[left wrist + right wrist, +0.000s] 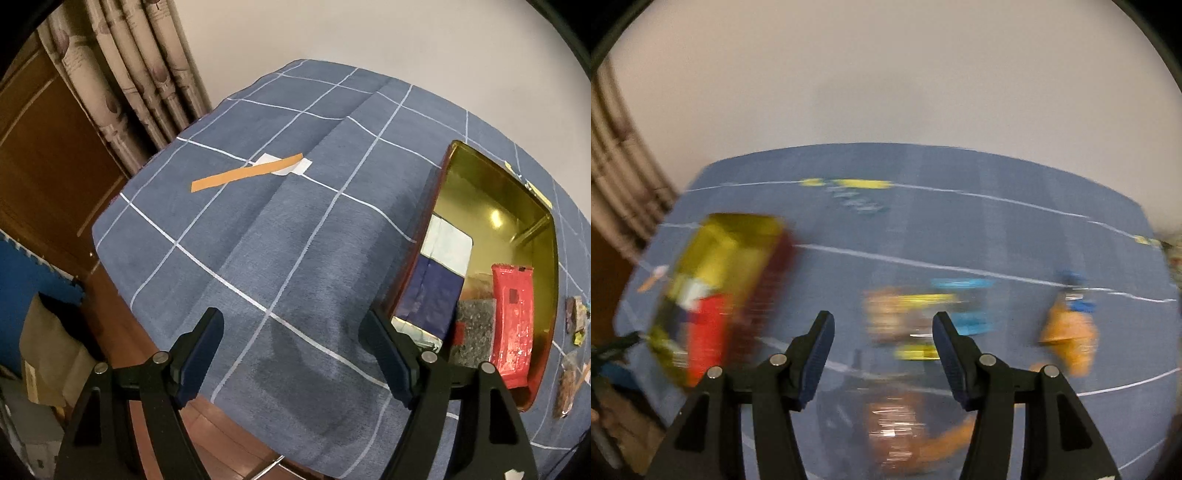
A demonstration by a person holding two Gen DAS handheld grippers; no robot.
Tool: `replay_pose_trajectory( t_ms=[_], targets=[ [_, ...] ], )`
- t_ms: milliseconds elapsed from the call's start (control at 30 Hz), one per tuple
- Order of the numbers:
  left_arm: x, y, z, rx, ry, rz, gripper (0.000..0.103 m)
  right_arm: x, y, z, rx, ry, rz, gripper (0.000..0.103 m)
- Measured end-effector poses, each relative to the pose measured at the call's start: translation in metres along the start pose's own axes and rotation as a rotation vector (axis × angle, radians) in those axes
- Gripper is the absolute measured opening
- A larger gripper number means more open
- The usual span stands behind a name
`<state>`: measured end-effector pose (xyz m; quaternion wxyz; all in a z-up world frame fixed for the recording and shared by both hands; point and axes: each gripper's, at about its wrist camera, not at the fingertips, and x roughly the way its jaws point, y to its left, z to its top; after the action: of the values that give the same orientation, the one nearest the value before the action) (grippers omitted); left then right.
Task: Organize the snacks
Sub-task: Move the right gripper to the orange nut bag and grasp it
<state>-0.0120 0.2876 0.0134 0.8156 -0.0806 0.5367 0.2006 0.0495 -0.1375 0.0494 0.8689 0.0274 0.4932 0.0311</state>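
Observation:
A red tin box with a gold inside [509, 206] lies open on the blue checked tablecloth [295, 229], right of my left gripper [291, 332]. In it lie a red snack packet [513, 321], a dark blue packet [432, 291], a white packet [448, 238] and a grey speckled packet [474, 328]. My left gripper is open and empty above the cloth. The right wrist view is blurred. My right gripper [882, 332] is open and empty, with the tin [727, 273] to its left and loose snack packets [923, 314] ahead of it. An orange and blue packet [1069, 325] lies to the right.
An orange strip on white paper [251, 171] lies on the far left of the cloth. More loose snacks [572, 350] lie right of the tin. Curtains [122, 74] and a wooden door [44, 155] stand left of the table. A brown paper bag [51, 354] sits on the floor.

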Motion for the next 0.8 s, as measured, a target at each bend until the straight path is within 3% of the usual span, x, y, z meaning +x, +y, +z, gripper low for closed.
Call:
replay_pose_trajectory(
  t_ms=[167,367,567,800],
  targets=[
    [-0.005,-0.005,-0.002,0.001,-0.001,-0.029,0.077,0.01,-0.089,-0.003,0.009,0.067,0.005,0.057],
    [-0.029,-0.014,-0.005,0.04,-0.057,-0.002,0.079,0.02,-0.142,-0.009,-0.05,0.107,0.037,0.057],
    [-0.042,-0.038,-0.018,0.092,-0.032,-0.075,0.079,0.045,-0.154,-0.016,-0.119,0.148,0.112,0.057],
    [-0.06,-0.076,-0.024,0.162,-0.048,-0.078,0.079,0.064,-0.154,-0.017,-0.138,0.123,0.146,0.057]
  ],
)
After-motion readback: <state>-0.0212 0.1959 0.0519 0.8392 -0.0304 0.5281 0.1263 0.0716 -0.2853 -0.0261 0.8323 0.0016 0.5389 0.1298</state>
